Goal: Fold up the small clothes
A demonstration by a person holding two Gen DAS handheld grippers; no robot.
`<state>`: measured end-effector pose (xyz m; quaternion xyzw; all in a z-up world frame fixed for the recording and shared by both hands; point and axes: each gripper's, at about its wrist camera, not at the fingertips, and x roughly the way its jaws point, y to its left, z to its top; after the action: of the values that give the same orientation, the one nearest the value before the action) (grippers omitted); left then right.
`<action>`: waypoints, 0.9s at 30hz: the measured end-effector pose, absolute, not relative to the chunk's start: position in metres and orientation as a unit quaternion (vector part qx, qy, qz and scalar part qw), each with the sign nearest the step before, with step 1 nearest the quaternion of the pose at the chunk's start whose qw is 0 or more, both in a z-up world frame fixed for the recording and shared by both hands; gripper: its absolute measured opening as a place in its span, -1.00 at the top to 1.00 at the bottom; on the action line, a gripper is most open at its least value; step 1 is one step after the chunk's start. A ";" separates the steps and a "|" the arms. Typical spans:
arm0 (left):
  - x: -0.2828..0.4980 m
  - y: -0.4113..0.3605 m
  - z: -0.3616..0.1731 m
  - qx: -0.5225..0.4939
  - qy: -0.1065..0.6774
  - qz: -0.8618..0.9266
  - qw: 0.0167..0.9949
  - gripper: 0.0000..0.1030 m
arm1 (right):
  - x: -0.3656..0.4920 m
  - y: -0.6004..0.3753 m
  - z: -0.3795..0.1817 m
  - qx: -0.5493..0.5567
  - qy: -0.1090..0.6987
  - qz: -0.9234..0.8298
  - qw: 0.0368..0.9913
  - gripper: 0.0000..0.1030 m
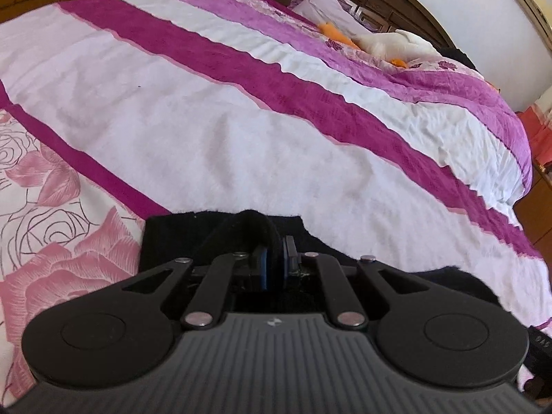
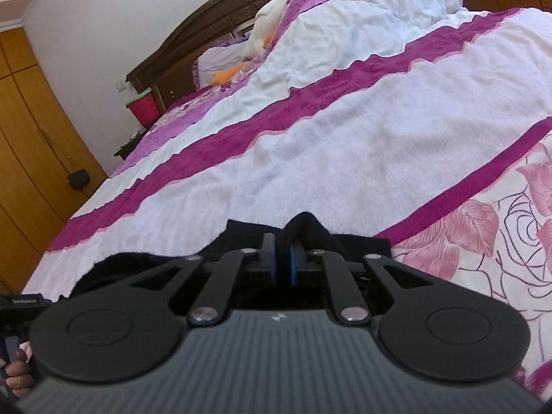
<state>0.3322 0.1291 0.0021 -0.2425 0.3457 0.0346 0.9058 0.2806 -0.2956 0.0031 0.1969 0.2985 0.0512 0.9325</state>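
Observation:
A small black knitted garment (image 1: 172, 238) lies on the bed cover, low in both wrist views. In the left wrist view my left gripper (image 1: 275, 258) is shut on a bunched fold of that black cloth, which bulges up between the blue pads (image 1: 265, 269). In the right wrist view the black garment (image 2: 241, 231) spreads under my right gripper (image 2: 283, 258), which is shut on another raised fold of it. Most of the garment is hidden behind the gripper bodies.
The bed cover (image 1: 193, 131) is white with magenta stripes and pink roses. Far off lie a white and orange plush toy (image 1: 379, 43), a pillow and a wooden headboard (image 2: 193, 38). A red bin (image 2: 143, 105) and a yellow wardrobe (image 2: 31, 131) stand beside the bed. A hand (image 2: 15, 369) shows bottom left.

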 end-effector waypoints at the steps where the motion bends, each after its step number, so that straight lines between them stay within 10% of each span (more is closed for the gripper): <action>1: 0.331 0.131 0.005 -0.244 0.345 0.031 0.906 0.76 | 0.278 -0.295 0.007 0.192 0.299 0.054 0.933 0.72; 9: 0.299 0.131 0.048 -0.184 0.321 0.035 0.928 0.11 | 0.250 -0.298 0.041 0.155 0.266 0.068 0.949 0.20; 27: 0.272 0.114 0.012 -0.103 0.352 0.015 0.930 0.07 | 0.256 -0.283 0.011 0.100 0.321 0.074 0.939 0.26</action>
<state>0.2723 0.1140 0.0120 -0.1034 0.3525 0.0149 0.9300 0.2557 -0.2827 0.0114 0.0997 0.3211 0.0736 0.9389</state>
